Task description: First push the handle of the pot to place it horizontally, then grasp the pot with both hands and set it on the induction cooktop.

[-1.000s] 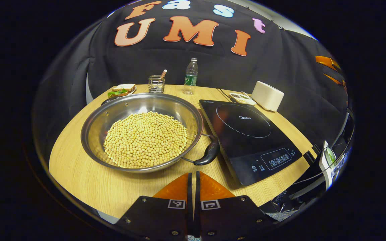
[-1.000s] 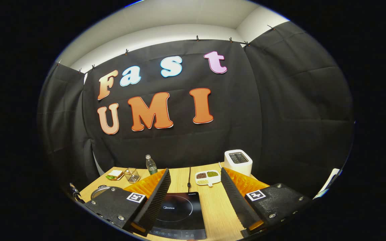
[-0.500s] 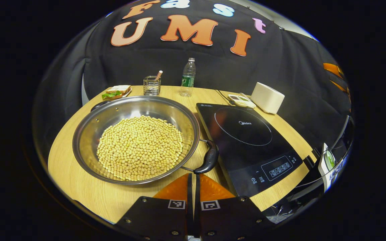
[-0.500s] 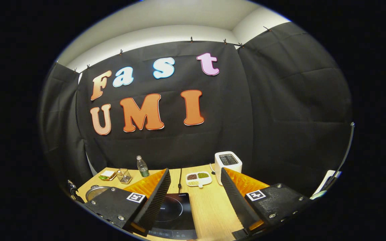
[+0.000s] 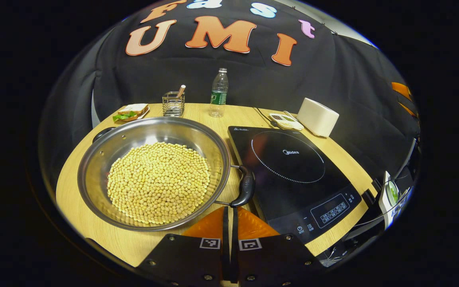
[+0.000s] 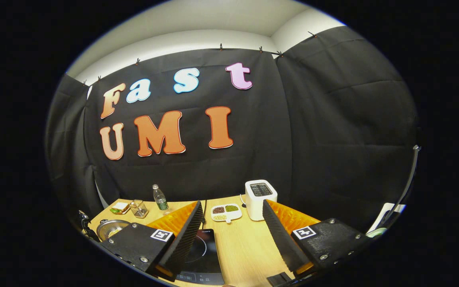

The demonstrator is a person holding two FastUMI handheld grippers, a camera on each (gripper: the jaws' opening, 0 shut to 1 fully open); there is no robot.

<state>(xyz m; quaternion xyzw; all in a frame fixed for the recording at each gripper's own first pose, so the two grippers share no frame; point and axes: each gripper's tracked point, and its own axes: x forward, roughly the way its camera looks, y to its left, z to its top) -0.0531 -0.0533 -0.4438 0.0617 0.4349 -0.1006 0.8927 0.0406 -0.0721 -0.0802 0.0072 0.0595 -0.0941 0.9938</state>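
A wide steel pot [image 5: 94, 167] full of yellow beans sits on the wooden table [image 5: 237, 115], left of the black induction cooktop [image 5: 289, 163]. Its near black handle [image 5: 245, 187] lies between the pot rim and the cooktop's left edge; a second handle [image 5: 101, 133] shows at the far left rim. My left gripper [image 5: 229, 213] is shut with nothing in it, its tips just below the near handle's lower end. In the right gripper view, my right gripper [image 6: 232, 235] hangs open and empty above the table, over the cooktop [image 6: 202, 255], with the pot [image 6: 108, 228] far left.
Along the table's back edge stand a water bottle [image 5: 218, 92], a wire holder [image 5: 173, 103], a sandwich plate [image 5: 130, 112], a divided dish of beans [image 5: 286, 121] and a white toaster [image 5: 318, 116]. The cooktop's control panel [image 5: 331, 205] faces the near edge.
My left gripper has moved forward and closed in on the pot's near handle, which has turned more upright in the view. My right gripper's view has swung to the right.
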